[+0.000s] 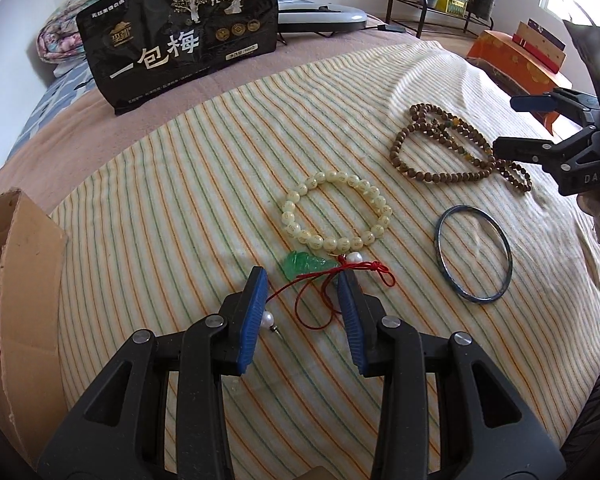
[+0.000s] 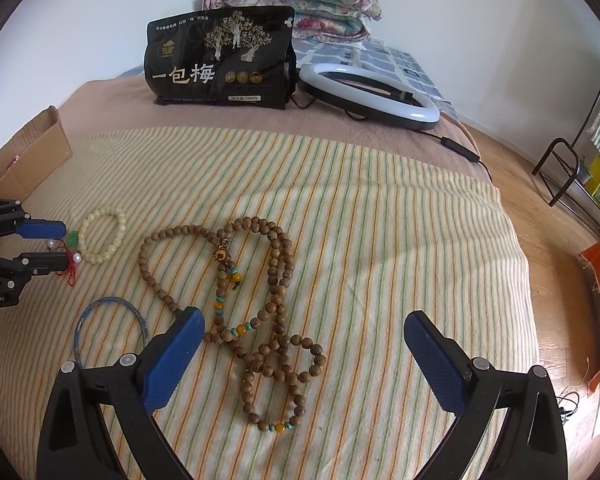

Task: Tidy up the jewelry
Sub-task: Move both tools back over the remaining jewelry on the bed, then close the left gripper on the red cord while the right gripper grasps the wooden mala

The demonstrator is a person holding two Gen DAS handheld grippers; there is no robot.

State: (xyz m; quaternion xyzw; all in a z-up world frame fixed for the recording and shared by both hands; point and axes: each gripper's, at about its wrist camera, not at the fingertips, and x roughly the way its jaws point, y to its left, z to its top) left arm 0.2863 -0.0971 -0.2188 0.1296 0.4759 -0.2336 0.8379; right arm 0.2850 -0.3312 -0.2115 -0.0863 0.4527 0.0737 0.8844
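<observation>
A striped blanket (image 2: 340, 184) covers the bed, and the pale bead bracelet (image 1: 336, 210) lying on it serves as the landmark here. Just below that bracelet in the left wrist view, touching it, sits a green pendant (image 1: 304, 265) tied with a red cord (image 1: 340, 280) and white pearl beads. The left gripper (image 1: 302, 312) hangs over this cord: its blue fingers (image 1: 253, 320) stand apart, not pressing anything, with loops of the cord lying between them and one small pearl just beside the left pad.

To the right of the pale bracelet in that view lies a thin blue bangle (image 1: 474, 254), flat on the blanket and apart from it. Beyond the bangle, further right and up from the bracelet, the long brown bead necklace (image 2: 256, 300) sprawls in several loops (a few amber and turquoise beads are strung among the brown ones). The right gripper (image 2: 304, 356) is poised over the near end of this necklace with its fingers (image 2: 172, 360) spread wide and nothing clamped; the beads lie on the blanket between them.

Left of the bracelet, at the blanket's edge, stands an open cardboard box (image 1: 24, 280). Behind the bracelet a black snack bag (image 1: 180, 36) stands upright, with a ring light (image 2: 370, 92) lying beside it.
</observation>
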